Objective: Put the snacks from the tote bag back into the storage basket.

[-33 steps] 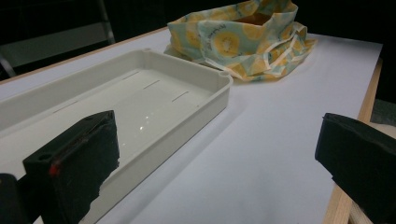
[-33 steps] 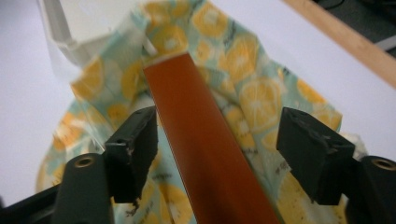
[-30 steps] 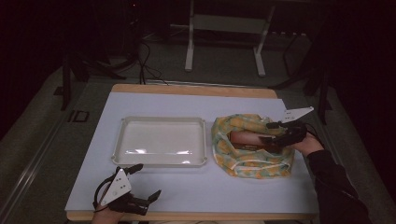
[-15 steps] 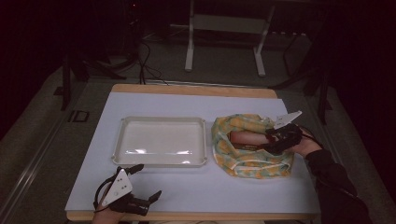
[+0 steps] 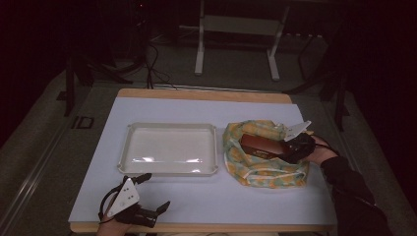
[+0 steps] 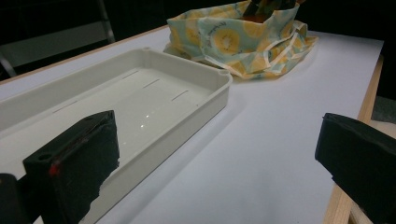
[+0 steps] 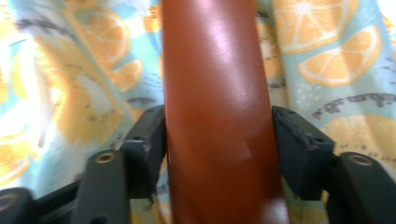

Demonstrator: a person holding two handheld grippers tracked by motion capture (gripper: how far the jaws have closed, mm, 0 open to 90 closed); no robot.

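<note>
Brown pouch (image 7: 217, 116) gripped by right tool (image 7: 219, 135), label unreadable

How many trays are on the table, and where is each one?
1. The white tray lies empty on the table's left half, beside the fruit-print bag. Whatever the bag's folds may hide cannot be seen.

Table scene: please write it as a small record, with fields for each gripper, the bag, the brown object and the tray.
left gripper: left gripper open, at the near left edge of the table, holding nothing
right gripper: right gripper shut on the brown object, inside the bag
brown object: brown object smooth, glossy, long; lies in the bag's opening
bag: bag cloth with orange-slice print, on the right of the table
tray: tray cream, shallow, nothing in it, left of the bag
</note>
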